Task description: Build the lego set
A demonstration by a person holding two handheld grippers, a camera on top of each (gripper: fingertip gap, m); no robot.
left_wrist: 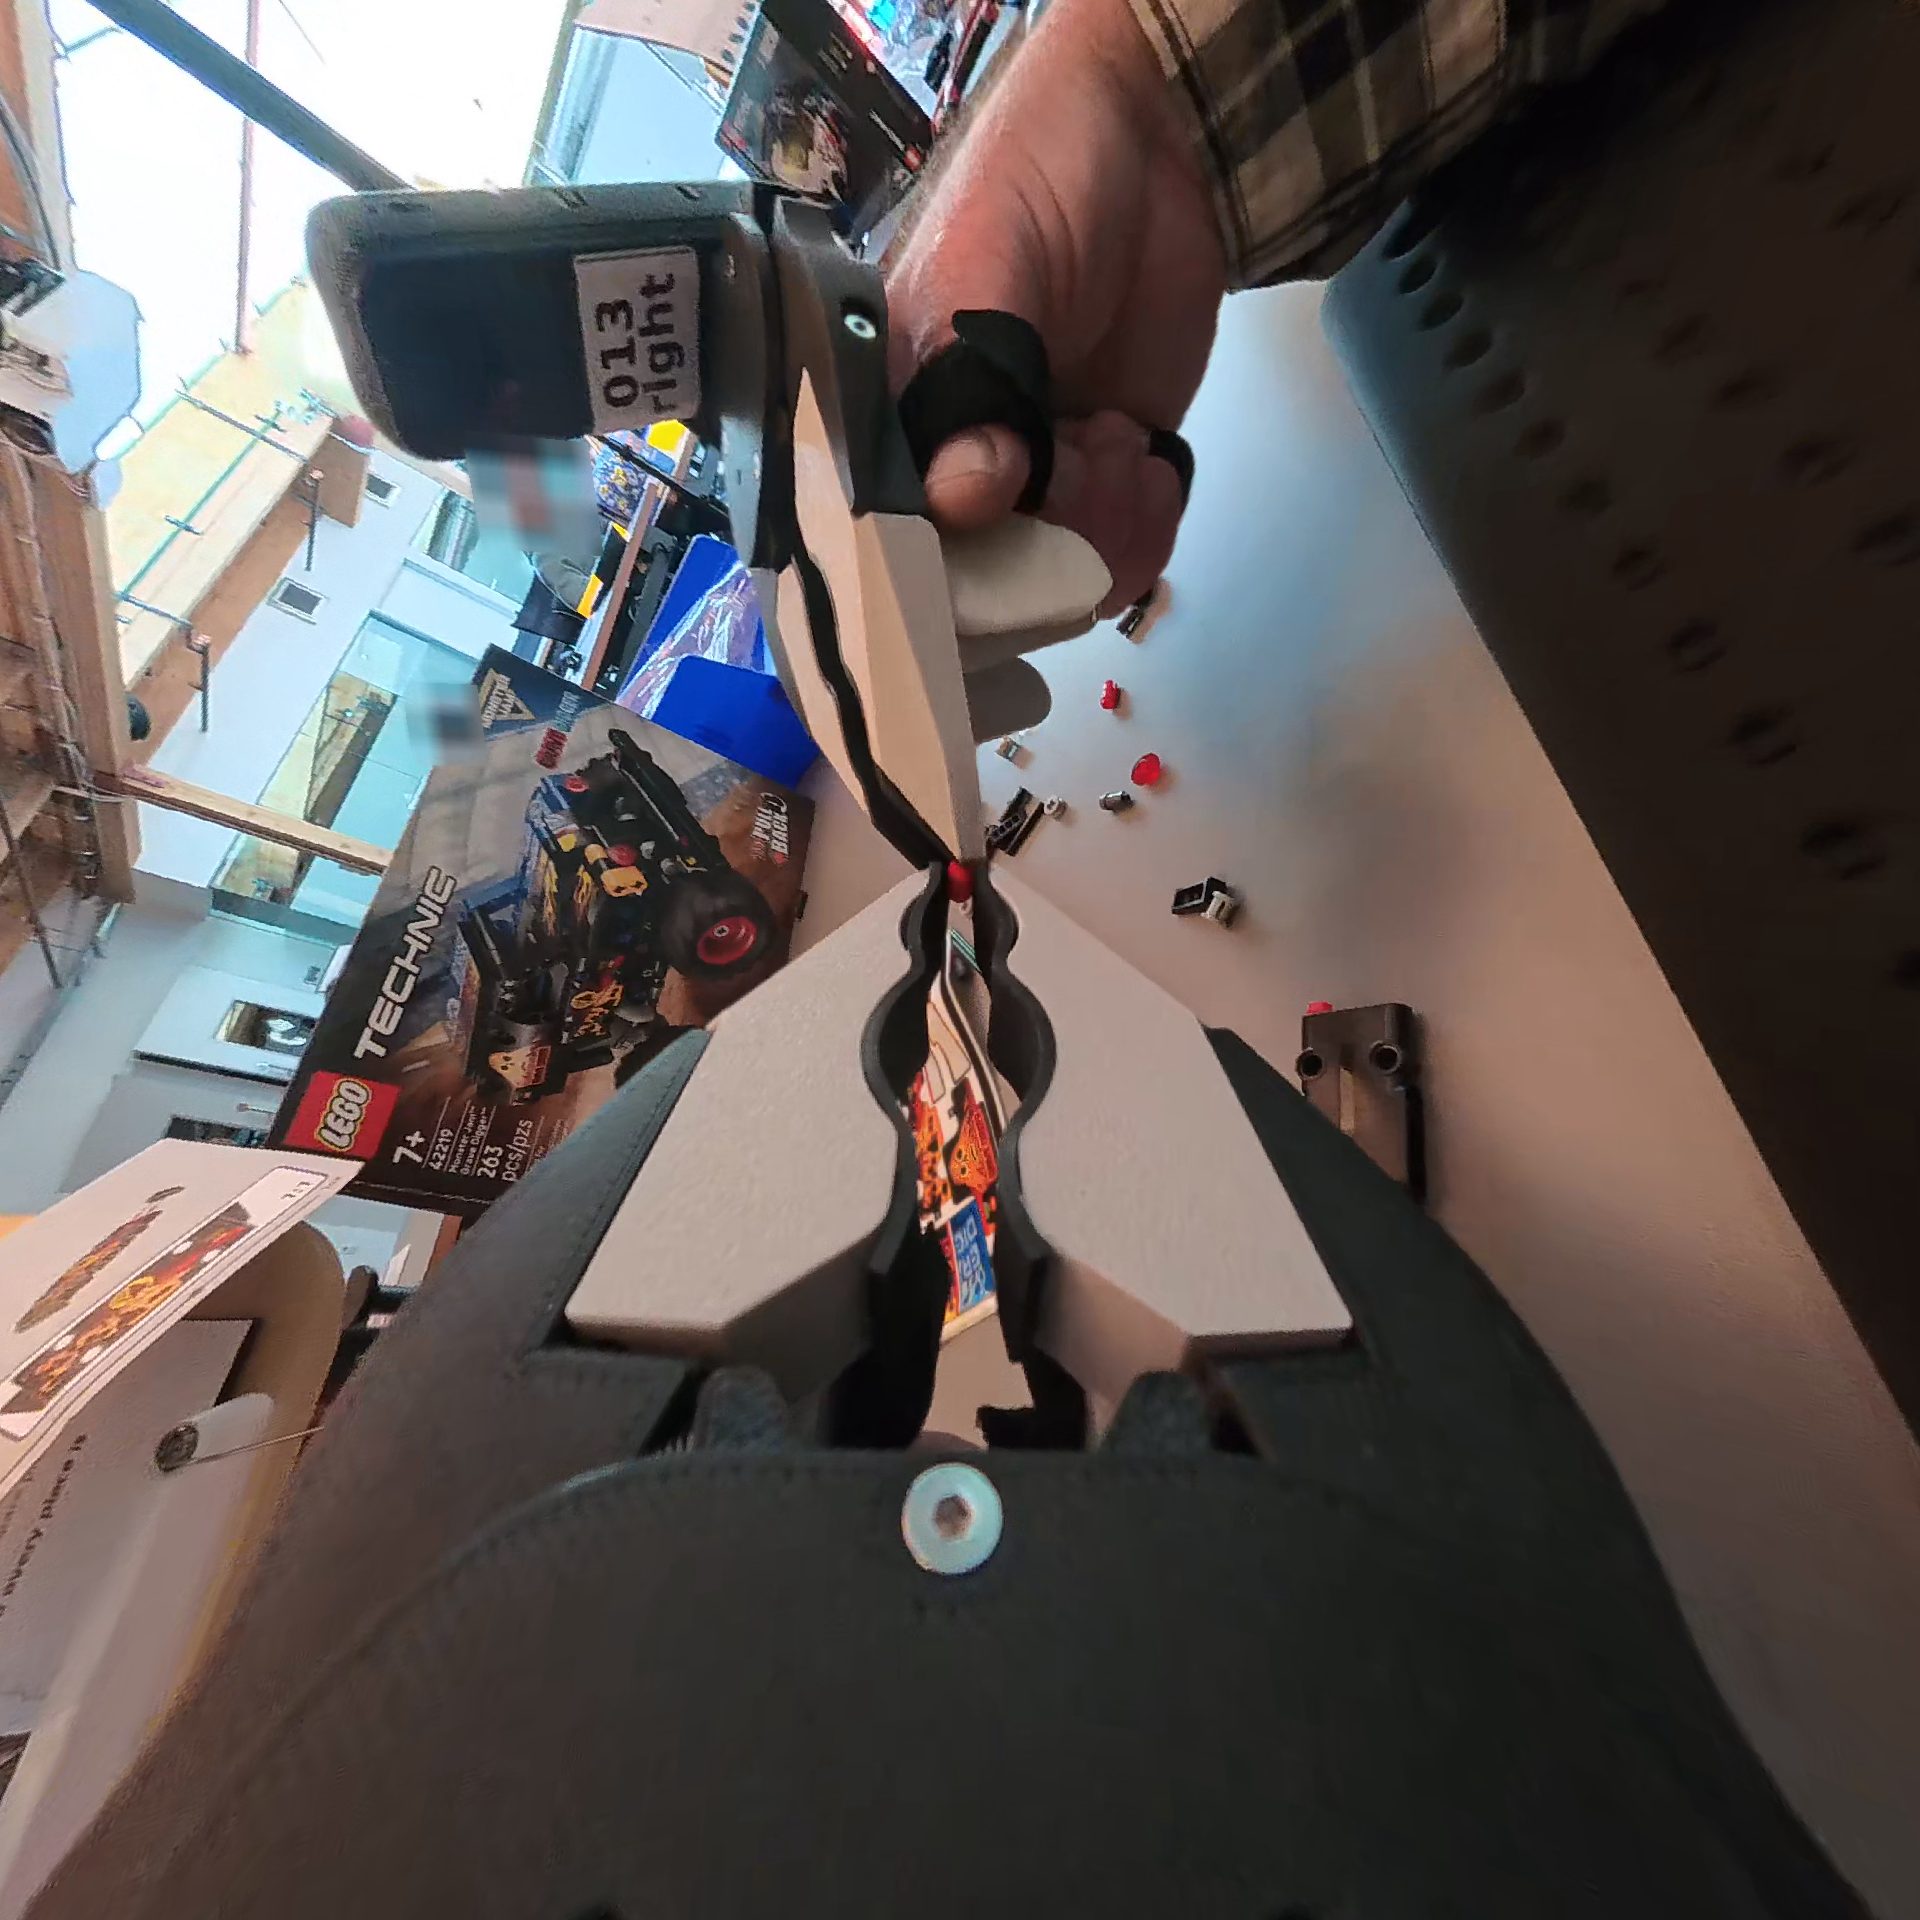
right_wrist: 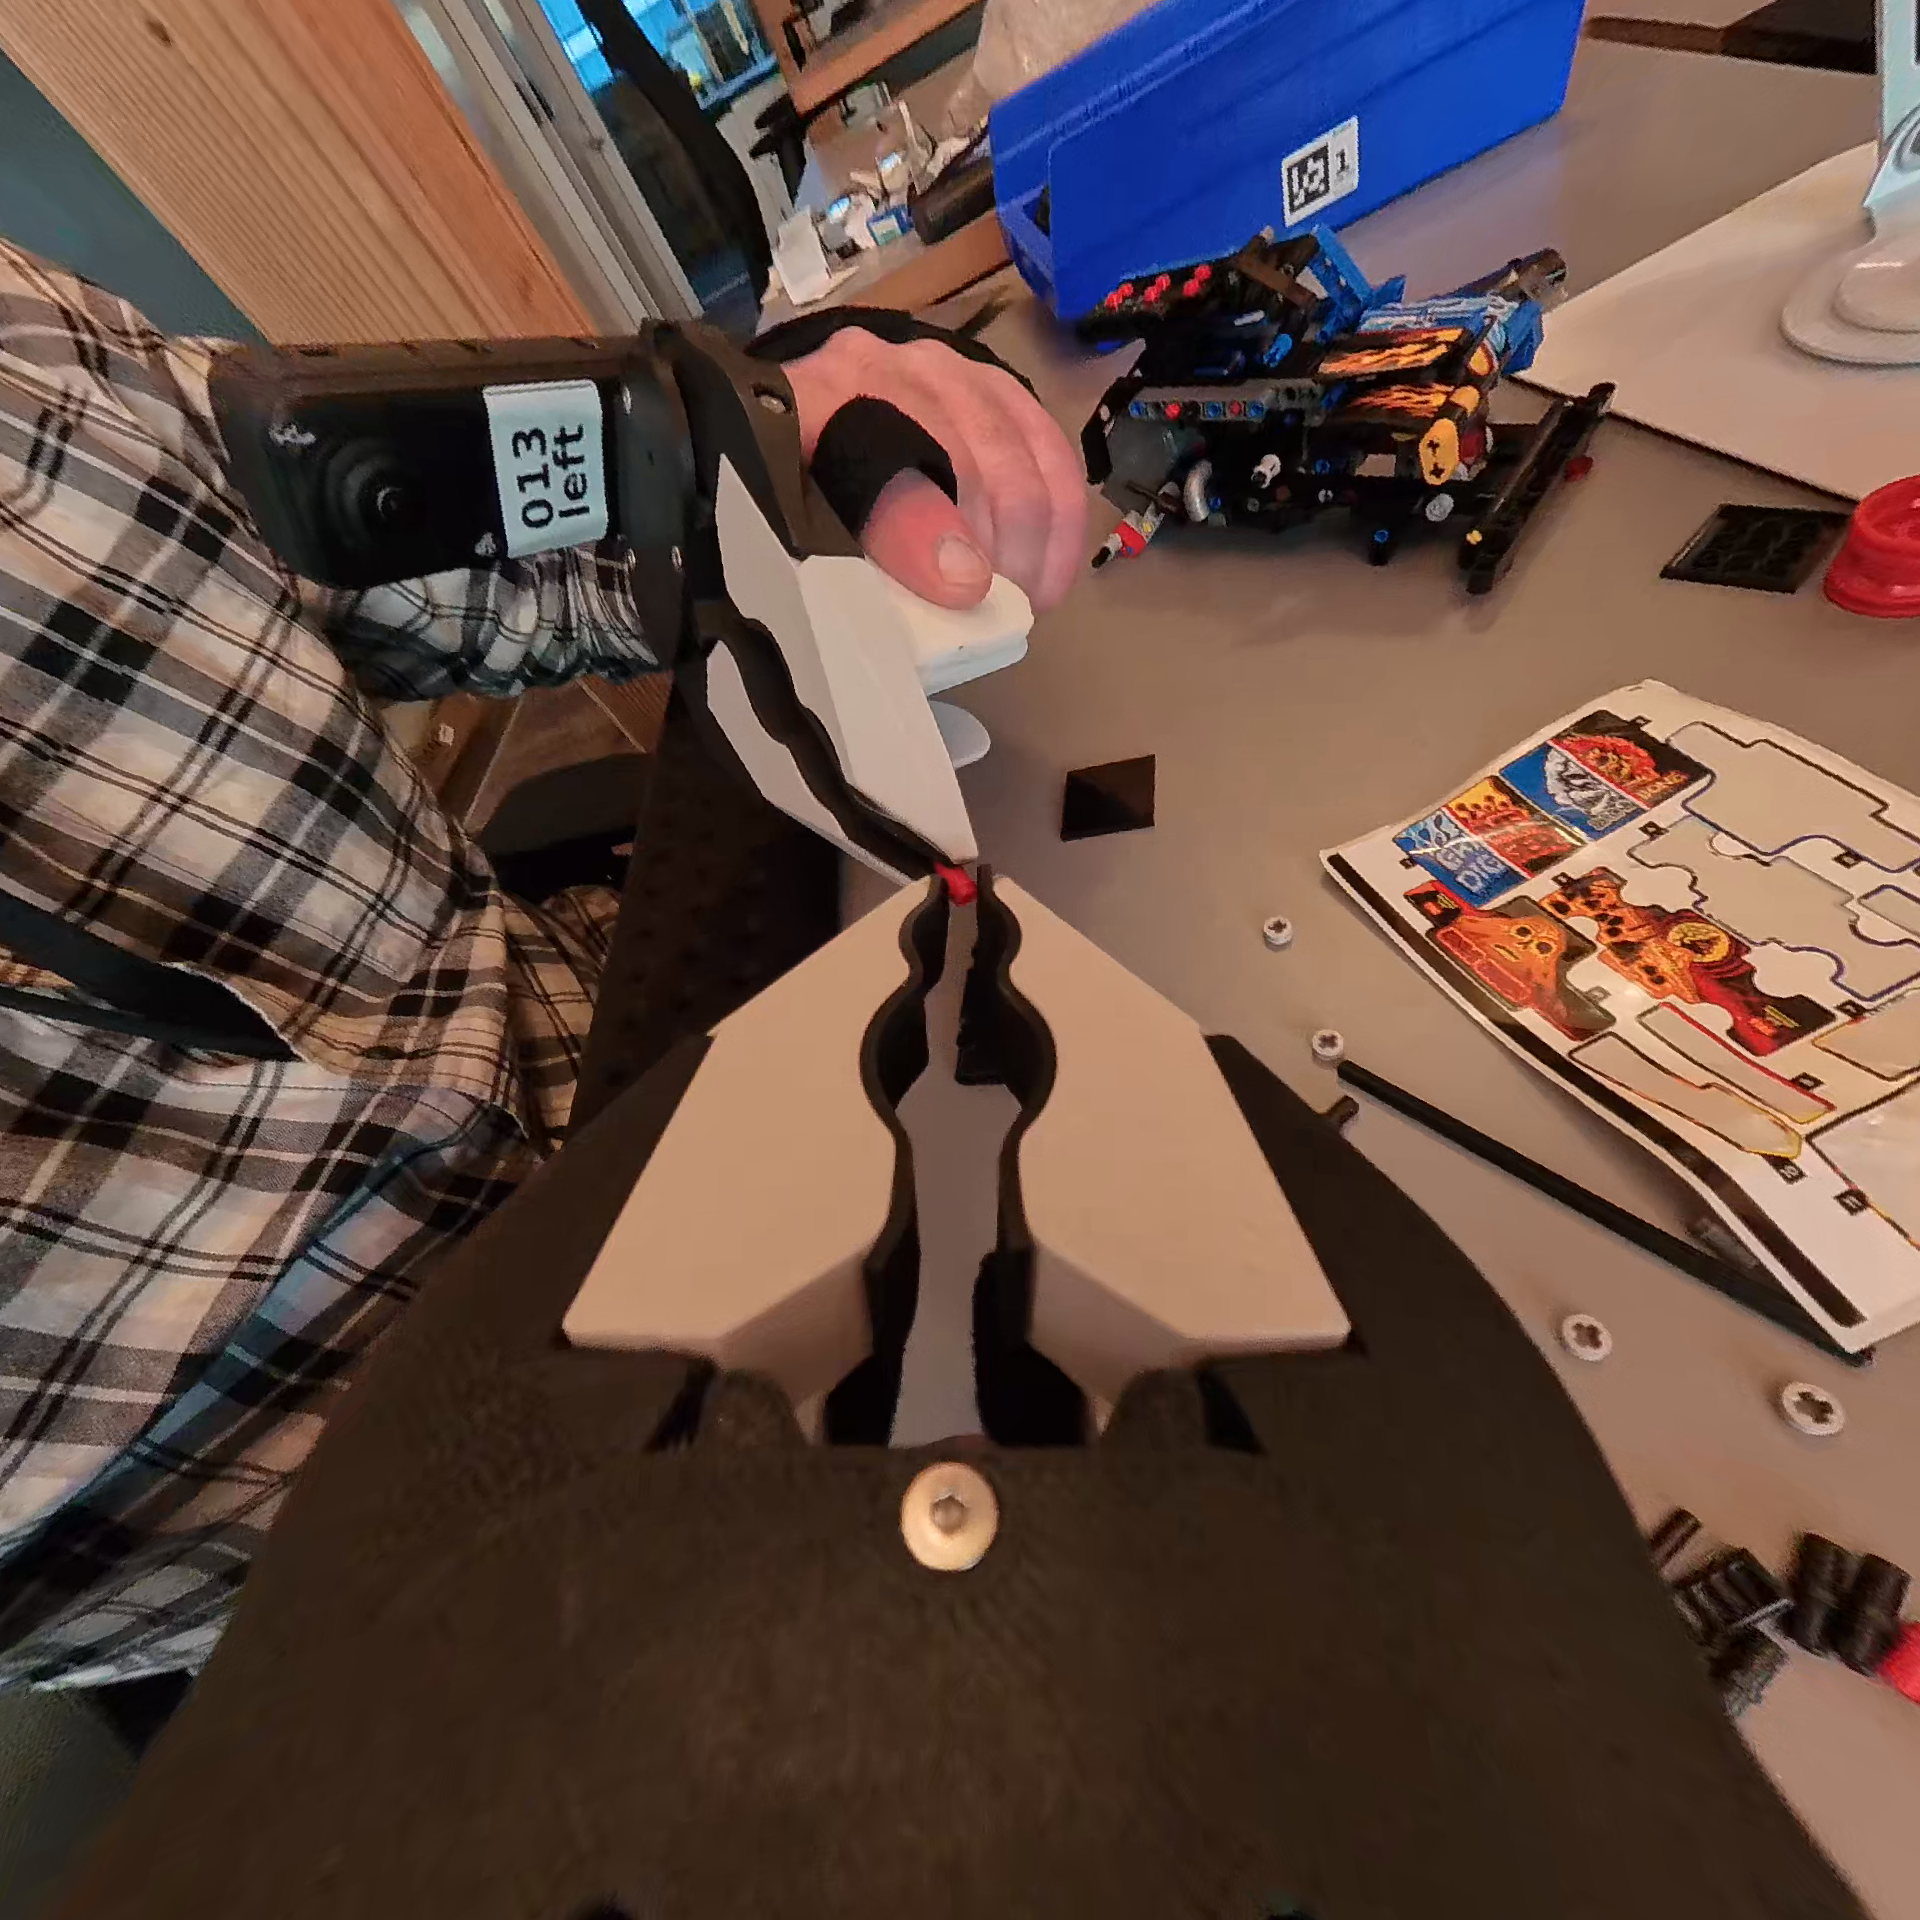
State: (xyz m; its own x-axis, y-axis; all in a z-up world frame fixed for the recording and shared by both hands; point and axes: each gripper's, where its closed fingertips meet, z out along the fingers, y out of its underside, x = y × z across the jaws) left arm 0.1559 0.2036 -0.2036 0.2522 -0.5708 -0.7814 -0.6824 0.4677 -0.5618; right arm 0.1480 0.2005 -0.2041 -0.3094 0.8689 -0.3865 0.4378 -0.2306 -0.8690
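Truck chassis (right_wrist: 1320, 416) largely built; loose parts, red wheel (right_wrist: 1875, 561), sticker sheet (right_wrist: 1642, 935) remain on worktop (right_wrist: 1299, 665). Left gripper (left_wrist: 956, 883) and right gripper (right_wrist: 961, 883) fingers narrow, tips meeting on red pin (right_wrist: 957, 884).

The work surface is a grey table (right_wrist: 1299, 665). Resting directly on it are a partly built black-and-blue vehicle model (right_wrist: 1320, 405), a printed sticker sheet (right_wrist: 1662, 956), a thin black axle (right_wrist: 1538, 1174) touching the sheet's near edge, a flat black tile (right_wrist: 1110, 795) and several small white round pieces (right_wrist: 1587, 1336). The set's box (left_wrist: 540, 987), small red studs (left_wrist: 1146, 770) and dark connector pieces (left_wrist: 1205, 899) also lie on the table.
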